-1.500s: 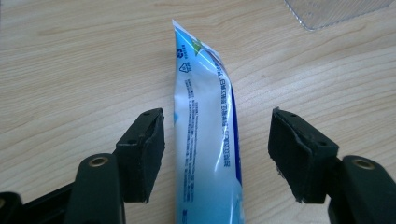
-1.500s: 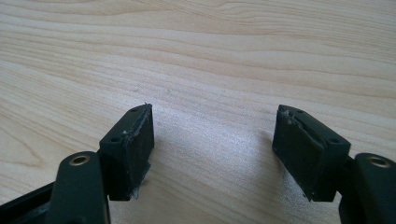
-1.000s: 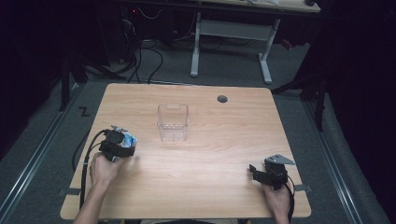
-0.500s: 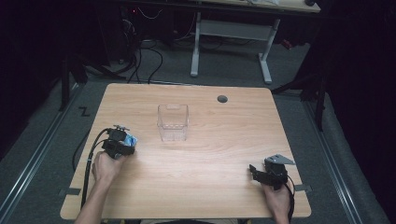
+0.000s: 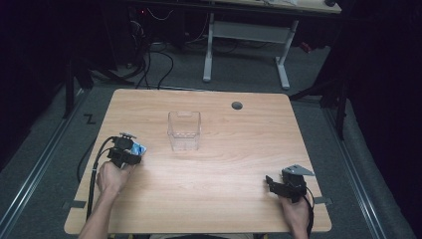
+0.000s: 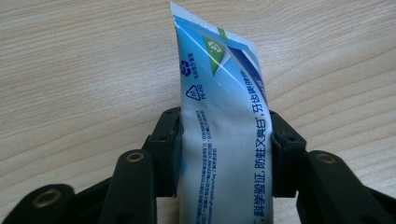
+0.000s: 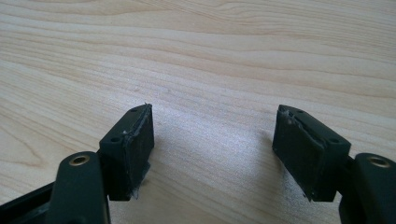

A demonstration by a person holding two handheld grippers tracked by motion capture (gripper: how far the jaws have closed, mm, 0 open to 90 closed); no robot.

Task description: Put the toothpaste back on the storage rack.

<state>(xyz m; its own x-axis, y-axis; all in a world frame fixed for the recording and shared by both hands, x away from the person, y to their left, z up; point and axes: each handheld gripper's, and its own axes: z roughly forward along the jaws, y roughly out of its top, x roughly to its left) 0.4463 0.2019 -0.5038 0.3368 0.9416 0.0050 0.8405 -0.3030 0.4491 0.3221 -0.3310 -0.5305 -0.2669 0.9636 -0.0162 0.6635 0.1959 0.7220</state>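
The toothpaste tube [image 6: 224, 126], white and blue with printed Chinese text and recycling marks, lies on the wooden bench [image 5: 239, 189] near its left edge, with its flat crimped end pointing away from the left hand-held gripper [image 6: 225, 149]. In the left gripper view the tube runs up between the two black jaws, and both pads meet its sides, so the left hand-held gripper is grasping the tube; its jaws have just been closing in on it. In the high view the same tube [image 5: 138, 149] shows as a small blue and white patch at the tip of the left hand-held gripper [image 5: 130, 150], with the person's left hand [image 5: 113, 178] behind it.

Near the tube, toward the middle of the bench, stands a clear plastic box [image 5: 184, 130], upright and apart from the tube.

The right hand-held gripper [image 5: 274, 182] rests well apart, near the bench's right front corner. In the right gripper view its jaws are released, spread wide over bare wood, the right hand-held gripper [image 7: 212, 149] grasping nothing.
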